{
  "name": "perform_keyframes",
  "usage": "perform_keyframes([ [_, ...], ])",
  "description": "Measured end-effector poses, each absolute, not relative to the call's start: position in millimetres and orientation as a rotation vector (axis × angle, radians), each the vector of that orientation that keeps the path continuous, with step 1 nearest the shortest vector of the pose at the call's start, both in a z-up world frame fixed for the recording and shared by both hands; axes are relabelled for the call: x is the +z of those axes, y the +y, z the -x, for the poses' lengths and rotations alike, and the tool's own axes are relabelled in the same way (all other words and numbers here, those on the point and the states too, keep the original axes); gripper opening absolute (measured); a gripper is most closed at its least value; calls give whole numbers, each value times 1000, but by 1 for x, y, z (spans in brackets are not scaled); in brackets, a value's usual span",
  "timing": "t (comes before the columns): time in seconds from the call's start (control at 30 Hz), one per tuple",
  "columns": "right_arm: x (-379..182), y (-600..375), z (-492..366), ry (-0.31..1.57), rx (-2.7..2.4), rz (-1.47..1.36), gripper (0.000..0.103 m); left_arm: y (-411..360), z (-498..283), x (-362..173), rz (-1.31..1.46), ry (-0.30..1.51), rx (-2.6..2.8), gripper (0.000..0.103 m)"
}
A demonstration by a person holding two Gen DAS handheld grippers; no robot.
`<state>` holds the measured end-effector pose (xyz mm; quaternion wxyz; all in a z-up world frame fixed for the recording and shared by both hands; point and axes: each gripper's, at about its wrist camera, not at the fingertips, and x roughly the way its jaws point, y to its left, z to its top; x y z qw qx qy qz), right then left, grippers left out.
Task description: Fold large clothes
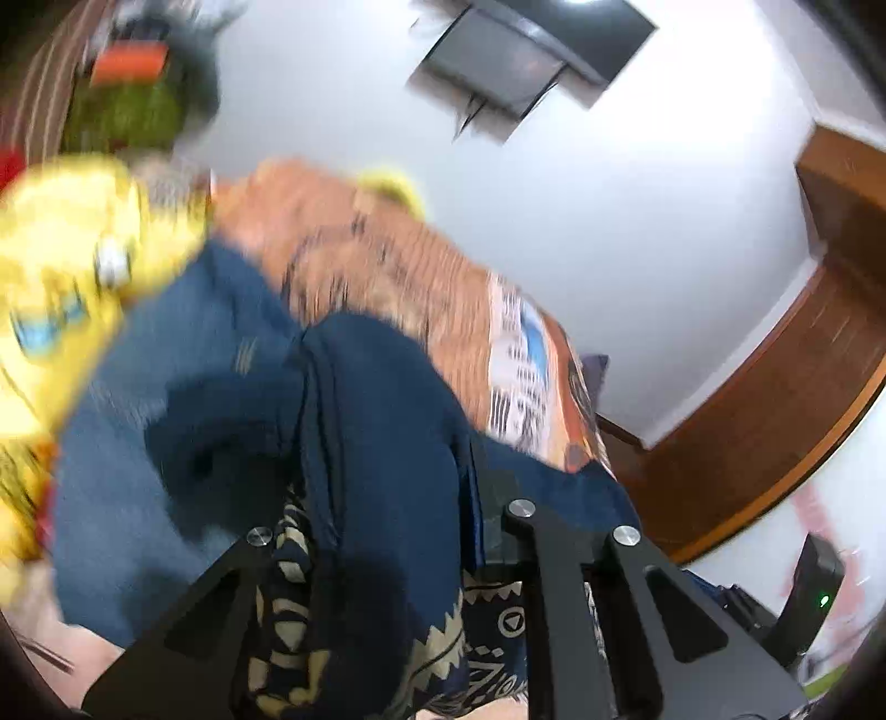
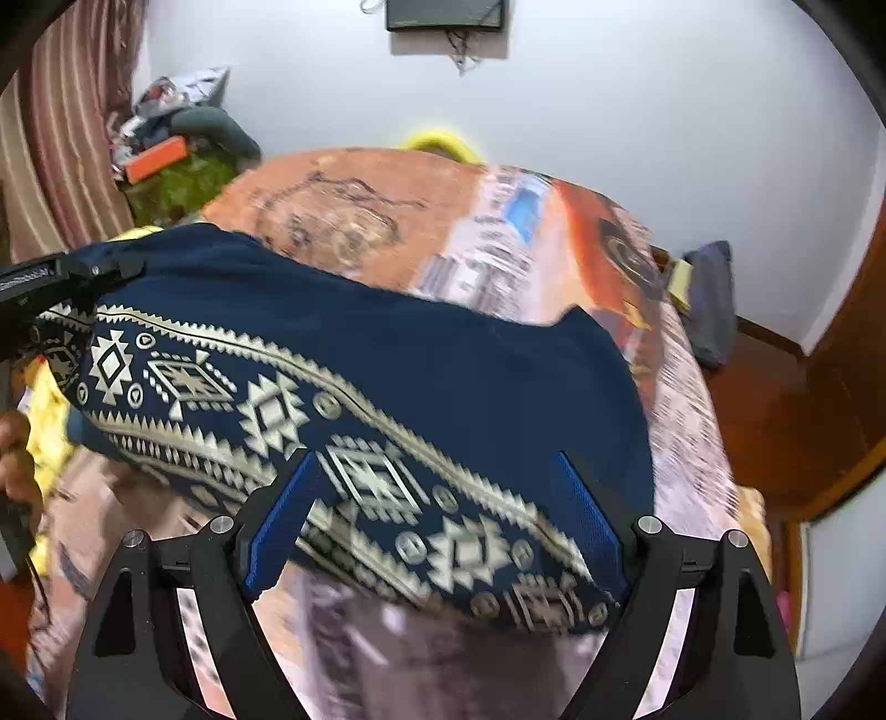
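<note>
A navy garment (image 2: 443, 354) with a cream geometric border lies across the bed's orange printed sheet (image 2: 387, 210). In the left wrist view the same navy garment (image 1: 376, 421) is bunched between the fingers and drapes over them, hiding the tips; my left gripper (image 1: 387, 498) is shut on it. From the right wrist view, the left gripper (image 2: 119, 271) holds the garment's far left corner raised off the bed. My right gripper (image 2: 437, 459) stands open over the patterned border, its blue pads (image 2: 282, 526) wide apart and not pressing the cloth.
A yellow printed cloth (image 1: 61, 249) lies at the bed's left side. A person's hand (image 2: 16, 454) shows at the left edge. Clutter (image 2: 183, 138) is piled by the striped curtain, a screen (image 2: 446, 14) hangs on the wall, and wooden woodwork (image 2: 830, 387) stands right of the bed.
</note>
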<state>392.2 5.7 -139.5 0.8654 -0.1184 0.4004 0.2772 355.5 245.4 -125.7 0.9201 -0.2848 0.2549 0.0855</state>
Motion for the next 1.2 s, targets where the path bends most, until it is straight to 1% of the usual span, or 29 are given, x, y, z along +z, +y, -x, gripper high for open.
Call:
perform_keyframes([
  [0.1,-145,29,-395,861,639,227,83,233,-347,-96,472,466,221,14],
  [0.17,-155,42,-397,883,647,224,83,221,-346,-89,404,472,231,14],
  [0.27,-180,59,-399,958,666,216,83,211,-355,-91,363,515,215,14],
  [0.4,-207,61,-403,1060,698,180,83,190,-368,-108,336,582,200,14],
  [0.57,-195,36,-387,1028,722,189,83,145,-385,-105,278,586,137,13],
  [0.67,-182,-2,-375,981,676,198,83,116,-399,-102,267,592,71,13],
  [0.77,-178,-52,-368,969,610,131,83,82,-414,-102,247,619,-25,14],
  [0.87,-180,-95,-361,1001,539,67,83,41,-427,-114,178,675,-116,14],
  [1.0,-183,-136,-357,1024,437,36,83,-3,-448,-150,163,823,-223,14],
  [1.1,-184,-153,-352,1033,409,5,83,-17,-458,-179,199,912,-263,14],
  [1.2,-181,-159,-350,1029,393,6,83,-22,-460,-192,240,958,-311,13],
])
